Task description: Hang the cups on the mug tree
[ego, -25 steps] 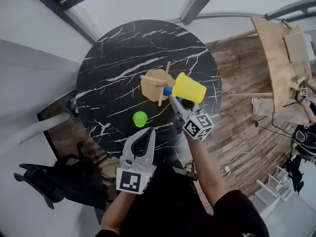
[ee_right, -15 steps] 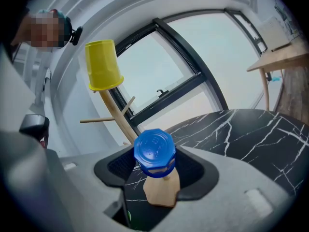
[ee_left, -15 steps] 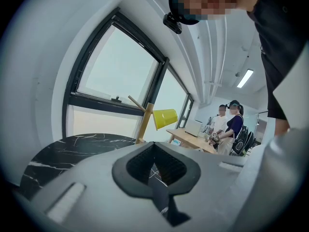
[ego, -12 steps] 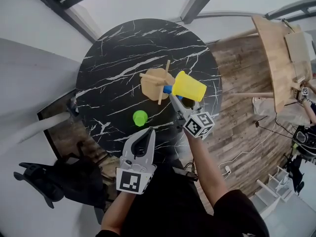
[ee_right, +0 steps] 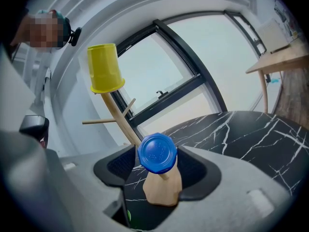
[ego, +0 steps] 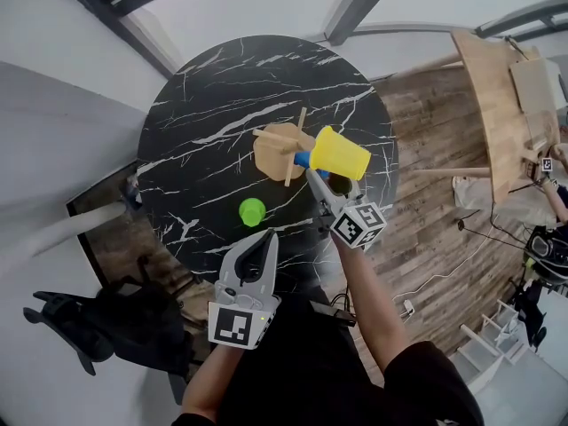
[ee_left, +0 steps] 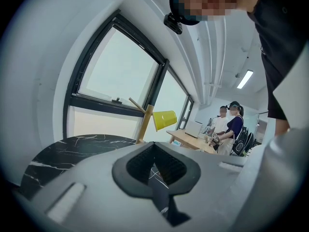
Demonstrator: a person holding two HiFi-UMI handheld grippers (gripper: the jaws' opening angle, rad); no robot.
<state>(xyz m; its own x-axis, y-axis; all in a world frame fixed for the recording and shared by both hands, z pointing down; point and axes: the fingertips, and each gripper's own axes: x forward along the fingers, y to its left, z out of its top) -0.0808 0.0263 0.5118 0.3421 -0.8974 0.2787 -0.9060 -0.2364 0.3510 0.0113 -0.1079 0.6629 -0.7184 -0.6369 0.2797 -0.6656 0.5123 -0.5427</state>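
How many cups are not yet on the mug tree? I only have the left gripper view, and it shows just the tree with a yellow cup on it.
Observer: One green cup stands alone on the table, on the person's side of the mug tree.
Operator: Any other cup?
Observer: Yes, a blue cup. The right gripper has its jaws closed on it, right up against the tree.
Operator: Is it on a peg?
Observer: I cannot tell. The head view shows it tucked beside the yellow cup, and any peg in it is hidden.
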